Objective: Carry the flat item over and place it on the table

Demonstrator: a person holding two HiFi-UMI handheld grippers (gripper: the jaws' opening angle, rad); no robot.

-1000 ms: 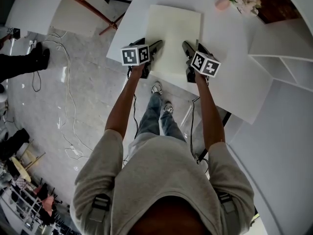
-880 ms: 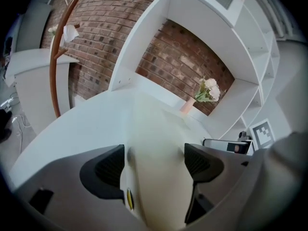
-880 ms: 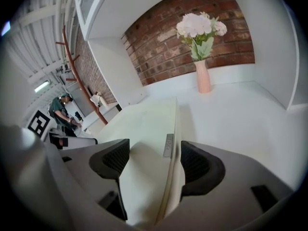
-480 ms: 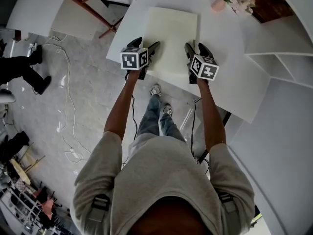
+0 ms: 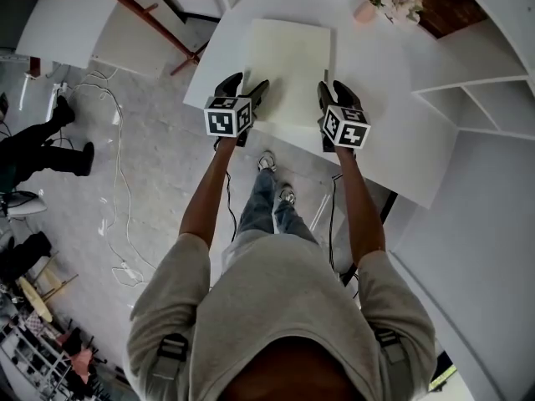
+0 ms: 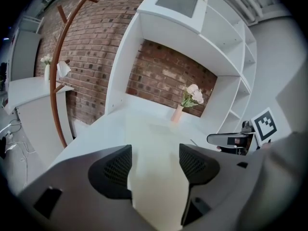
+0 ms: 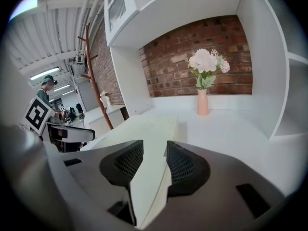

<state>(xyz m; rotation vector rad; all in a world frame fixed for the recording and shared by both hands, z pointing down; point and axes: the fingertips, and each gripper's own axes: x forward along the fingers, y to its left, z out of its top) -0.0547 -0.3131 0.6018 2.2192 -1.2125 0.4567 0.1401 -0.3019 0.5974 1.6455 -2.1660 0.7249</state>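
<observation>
Left claw [image 6: 155, 153]: jaws stand wide apart and have just been closing slightly. The pale flat panel [image 5: 288, 65] shows through the gap beneath them, and neither pad presses on it. Right claw [image 7: 155, 146]: jaws have just been closing and now stand about half drawn in, with a clear gap remaining. The panel's right-hand edge runs through that gap, and no pad is seen bearing on it. Neither claw grips anything. The panel lies flat on the white table [image 5: 393, 124], with the table's front edge just short of the panel's near edge. In the head view the left claw sits at the panel's near left corner and the right claw at its near right corner. Both point along the panel and are angled downward. The left marker cube [image 5: 227, 115] and the right marker cube [image 5: 344, 128] sit just short of the panel's near edge, with the person's bare forearms trailing back from them. A pink vase of pale flowers [image 5: 365, 11] stands upright on the table beyond the panel's far right corner, well apart from it. White shelving [image 5: 485, 98] stands to the panel's right. A reddish-brown wooden stand [image 5: 134, 7] rises beyond the panel's far left corner, off the table. Cables [image 5: 109, 182] lie on the grey floor to the panel's left.
</observation>
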